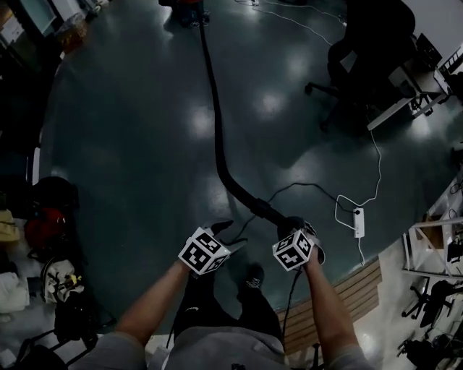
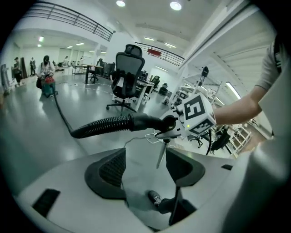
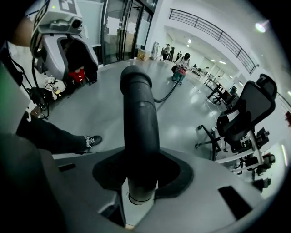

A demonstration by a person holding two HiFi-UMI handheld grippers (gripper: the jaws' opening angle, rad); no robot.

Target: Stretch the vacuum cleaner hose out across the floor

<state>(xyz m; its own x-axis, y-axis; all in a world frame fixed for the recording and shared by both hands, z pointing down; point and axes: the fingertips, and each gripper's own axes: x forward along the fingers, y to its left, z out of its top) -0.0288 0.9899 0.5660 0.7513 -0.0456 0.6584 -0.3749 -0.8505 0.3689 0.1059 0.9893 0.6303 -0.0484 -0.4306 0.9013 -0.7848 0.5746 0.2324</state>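
Note:
The black ribbed vacuum hose (image 1: 217, 123) runs over the dark floor from the vacuum cleaner (image 1: 189, 11) at the far end to my hands. Its smooth rigid end tube (image 3: 141, 132) sits between the jaws of my right gripper (image 3: 142, 175), which is shut on it and points steeply down (image 1: 293, 225). To the left of it my left gripper (image 1: 223, 230) stands open, with only floor and a shoe between its jaws (image 2: 145, 166). From the left gripper view the hose (image 2: 104, 126) hangs off the floor near the right gripper (image 2: 175, 127) and trails back to the vacuum cleaner (image 2: 47, 86).
A black office chair (image 1: 362, 43) and a desk stand at the right. A white power strip (image 1: 358, 222) with cables lies beside my right hand. Bags (image 1: 51, 224) are piled at the left wall. A wooden strip (image 1: 362, 289) borders a lighter floor. People stand near the vacuum cleaner (image 3: 178, 75).

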